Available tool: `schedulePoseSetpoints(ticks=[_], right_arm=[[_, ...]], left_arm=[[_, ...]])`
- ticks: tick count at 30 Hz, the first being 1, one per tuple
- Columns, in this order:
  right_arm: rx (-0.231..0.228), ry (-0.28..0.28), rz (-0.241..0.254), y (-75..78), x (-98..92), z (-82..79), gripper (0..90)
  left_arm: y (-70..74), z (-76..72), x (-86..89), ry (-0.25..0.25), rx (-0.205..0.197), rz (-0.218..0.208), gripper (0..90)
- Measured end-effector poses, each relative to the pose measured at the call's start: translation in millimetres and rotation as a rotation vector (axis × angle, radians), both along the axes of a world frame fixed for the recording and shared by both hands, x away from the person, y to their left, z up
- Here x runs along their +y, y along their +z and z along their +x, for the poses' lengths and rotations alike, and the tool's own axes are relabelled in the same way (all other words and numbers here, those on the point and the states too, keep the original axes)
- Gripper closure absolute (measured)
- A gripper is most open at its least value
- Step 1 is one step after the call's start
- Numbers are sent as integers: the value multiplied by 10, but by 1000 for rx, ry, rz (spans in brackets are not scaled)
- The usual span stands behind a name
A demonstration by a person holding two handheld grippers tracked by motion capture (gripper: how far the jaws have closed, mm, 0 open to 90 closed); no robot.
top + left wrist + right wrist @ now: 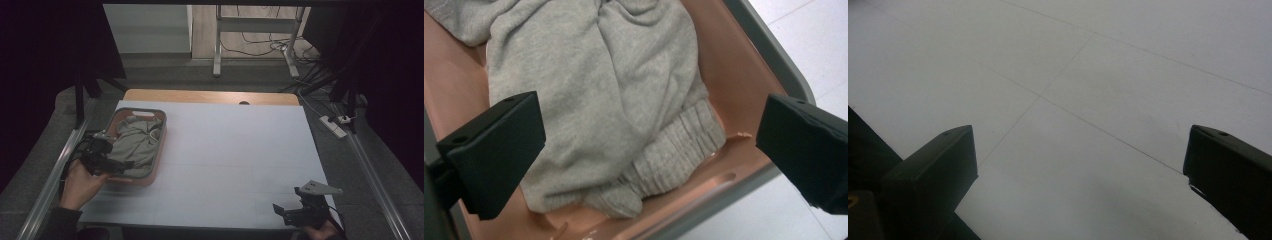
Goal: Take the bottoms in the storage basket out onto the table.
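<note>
The left claw (117,167) is hovering over the near end of a salmon-pink plastic basket with a grey rim (161,145), and its two black jaws are standing wide apart with nothing held between them. In the left gripper view, a crumpled grey fleece garment (589,95) is lying inside the basket (751,90), directly ahead of this claw (649,150) and between the lines of its two jaws; the ribbed cuff of the garment (674,155) is resting on the pink floor of the basket, near its grey rim. The jaws are not touching the cloth as far as I can tell. The person's left hand (80,185) is gripping the claw from behind, at the left near edge of the white worktop (225,150). The right claw (280,212) is sitting well apart from the basket, at the near right corner of the worktop, with a grey three-cornered plate (320,187) on top of it. In the right gripper view its jaws are also spreading wide, empty, and ahead of this claw (1080,170) only the bare white worktop surface (1098,75) with thin seam lines is lying.
</note>
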State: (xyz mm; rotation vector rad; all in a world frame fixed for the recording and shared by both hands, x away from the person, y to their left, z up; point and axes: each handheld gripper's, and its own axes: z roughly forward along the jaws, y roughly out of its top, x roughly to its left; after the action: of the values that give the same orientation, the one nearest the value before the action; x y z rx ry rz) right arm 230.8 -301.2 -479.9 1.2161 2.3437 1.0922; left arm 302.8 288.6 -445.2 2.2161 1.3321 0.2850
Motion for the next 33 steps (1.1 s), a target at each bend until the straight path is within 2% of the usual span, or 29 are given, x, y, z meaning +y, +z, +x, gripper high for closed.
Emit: schedulePoseSetpoints(ticks=[6,12,17,21,24,33], right_arm=[[0,2,-3,-2,4,-1,9],[1,2,-4,-2,5,0,9],[1,3,-4,-3,6,0,9],[2,4,-6,-2,6,1,9],[2,4,-6,-2,6,1,9],[2,4,-2,-3,3,0,9]], left_arm=[[-39,105,-9,-1,26,20,0],[-61,180,17,-5,41,18,0],[-71,231,19,-5,46,23,0],[-88,302,-14,-15,29,59,0],[-93,361,-38,-21,32,65,0],[-112,549,-116,-28,59,53,0]])
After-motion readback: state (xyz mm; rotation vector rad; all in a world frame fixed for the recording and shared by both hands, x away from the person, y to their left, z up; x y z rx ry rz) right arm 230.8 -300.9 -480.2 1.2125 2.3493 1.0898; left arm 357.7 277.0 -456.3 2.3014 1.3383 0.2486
